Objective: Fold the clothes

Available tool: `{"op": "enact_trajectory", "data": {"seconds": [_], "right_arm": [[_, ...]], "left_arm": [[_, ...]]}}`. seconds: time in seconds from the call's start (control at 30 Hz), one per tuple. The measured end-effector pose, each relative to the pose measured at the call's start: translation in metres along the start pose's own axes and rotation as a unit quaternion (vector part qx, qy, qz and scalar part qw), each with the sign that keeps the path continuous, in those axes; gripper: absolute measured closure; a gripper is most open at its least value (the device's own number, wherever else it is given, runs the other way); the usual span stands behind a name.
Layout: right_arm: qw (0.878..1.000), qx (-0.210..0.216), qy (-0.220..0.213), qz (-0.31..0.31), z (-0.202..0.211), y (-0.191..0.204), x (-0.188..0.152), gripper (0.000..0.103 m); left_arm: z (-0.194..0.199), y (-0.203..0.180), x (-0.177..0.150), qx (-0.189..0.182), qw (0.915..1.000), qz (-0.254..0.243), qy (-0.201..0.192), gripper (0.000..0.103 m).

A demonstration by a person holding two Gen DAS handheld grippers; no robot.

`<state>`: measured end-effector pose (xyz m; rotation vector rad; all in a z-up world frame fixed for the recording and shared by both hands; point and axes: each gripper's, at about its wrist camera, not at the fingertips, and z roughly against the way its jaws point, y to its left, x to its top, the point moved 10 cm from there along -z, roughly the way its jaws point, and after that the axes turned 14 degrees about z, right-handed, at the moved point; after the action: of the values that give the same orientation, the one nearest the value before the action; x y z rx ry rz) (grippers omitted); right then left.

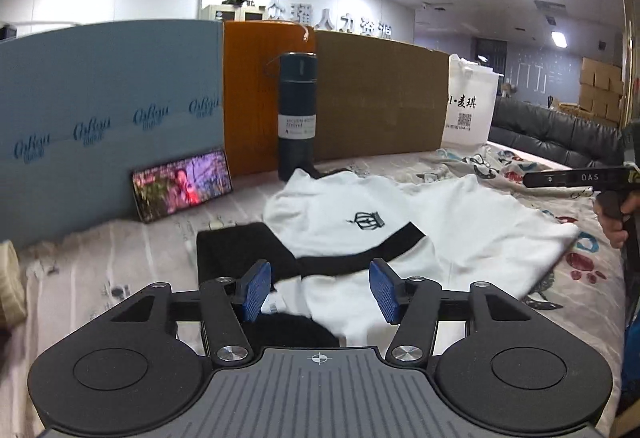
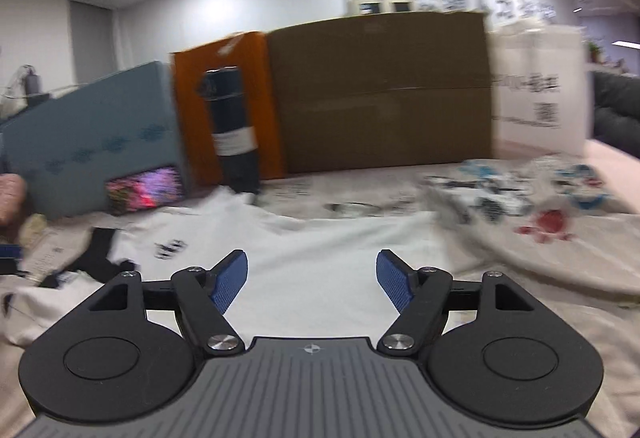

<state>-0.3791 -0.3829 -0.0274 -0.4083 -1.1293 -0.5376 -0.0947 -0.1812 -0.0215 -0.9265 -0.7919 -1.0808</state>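
Note:
A white top (image 1: 460, 222) with a black band and a small crown print lies partly folded on the patterned bed sheet (image 1: 120, 270). My left gripper (image 1: 320, 288) hovers just over its near edge, jaws open, with white and black cloth lying below the blue pads (image 1: 256, 290), which do not press on it. In the right wrist view, which is blurred, the same white top (image 2: 320, 238) spreads under my right gripper (image 2: 312, 278), whose jaws stand wide open with nothing between them. That gripper's black body (image 1: 572, 177) and a person's hand (image 1: 616, 230) show at the right edge.
Behind the top stand a dark flask (image 1: 297, 117), a phone (image 1: 182, 185) playing video, a blue board (image 1: 108, 109), an orange board (image 1: 248, 97), a cardboard sheet (image 1: 380, 97) and a white bag (image 1: 468, 109). A black sofa (image 1: 560, 133) lies beyond.

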Motion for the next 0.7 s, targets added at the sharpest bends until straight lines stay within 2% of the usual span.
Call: {"op": "enact_trajectory", "data": {"seconds": [0.13, 0.17, 0.3, 0.4, 0.43, 0.5, 0.6, 0.7], "right_arm": [[0.997, 0.081, 0.009, 0.011, -0.04, 0.044, 0.019, 0.032], [0.996, 0.09, 0.012, 0.01, -0.049, 0.048, 0.024, 0.032], [0.995, 0.093, 0.03, -0.03, -0.085, 0.037, 0.043, 0.031], [0.99, 0.084, 0.045, -0.105, -0.11, 0.015, 0.055, 0.031], [0.987, 0.082, 0.049, -0.131, -0.118, 0.007, 0.055, 0.031], [0.978, 0.079, 0.058, -0.183, -0.134, -0.008, 0.055, 0.031], [0.969, 0.089, 0.051, -0.227, -0.146, -0.019, 0.045, 0.031], [0.96, 0.102, 0.057, -0.253, -0.151, -0.027, 0.03, 0.031]], "left_arm": [[-0.023, 0.003, 0.005, 0.009, 0.9997, -0.011, 0.018, 0.048], [-0.028, 0.005, 0.01, 0.008, 0.9997, -0.012, 0.02, 0.048], [-0.057, 0.01, 0.061, 0.001, 0.9996, -0.013, 0.026, 0.048], [-0.101, 0.013, 0.099, -0.009, 0.9991, 0.006, 0.041, 0.044], [-0.117, 0.015, 0.109, -0.011, 0.9988, 0.014, 0.046, 0.039], [-0.15, 0.019, 0.129, -0.012, 0.9979, 0.031, 0.056, 0.037], [-0.21, 0.036, 0.123, 0.025, 0.9929, 0.073, 0.091, 0.039], [-0.259, 0.034, 0.109, 0.008, 0.9893, 0.085, 0.119, 0.039]]}}
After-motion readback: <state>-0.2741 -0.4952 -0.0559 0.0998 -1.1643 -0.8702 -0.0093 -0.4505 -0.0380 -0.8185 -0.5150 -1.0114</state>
